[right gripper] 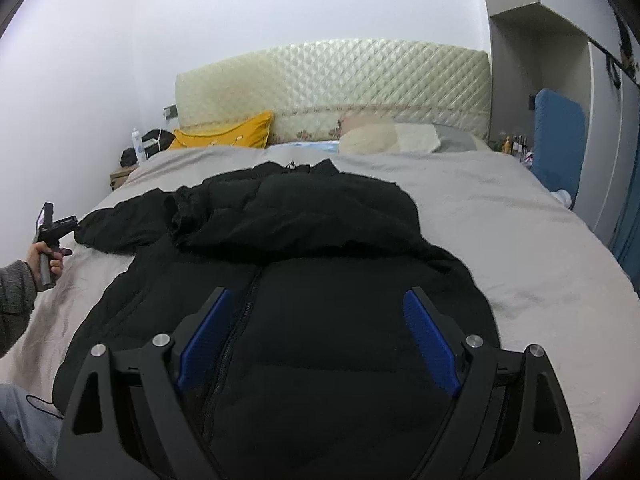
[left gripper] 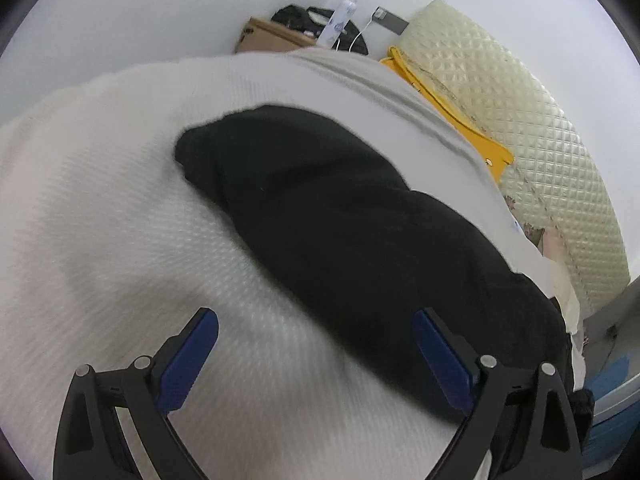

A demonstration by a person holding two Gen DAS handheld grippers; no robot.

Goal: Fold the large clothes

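Observation:
A large black zip-up jacket [right gripper: 320,264] lies on the bed, front up, with its right sleeve folded across the chest and its left sleeve [left gripper: 320,200] stretched out to the side. My right gripper [right gripper: 318,300] is open and empty, hovering over the jacket's lower front beside the zipper [right gripper: 236,328]. My left gripper [left gripper: 316,320] is open and empty above the bed sheet, next to the outstretched sleeve. The left gripper also shows in the right wrist view [right gripper: 54,226], held in a hand by the sleeve's end.
The bed [right gripper: 520,240] has a light grey cover and a quilted cream headboard [right gripper: 332,80]. A yellow pillow [right gripper: 228,134] and other pillows [right gripper: 384,136] lie at the head. A bedside table [right gripper: 120,178] with a bottle stands left; a blue cushion [right gripper: 558,140] stands right.

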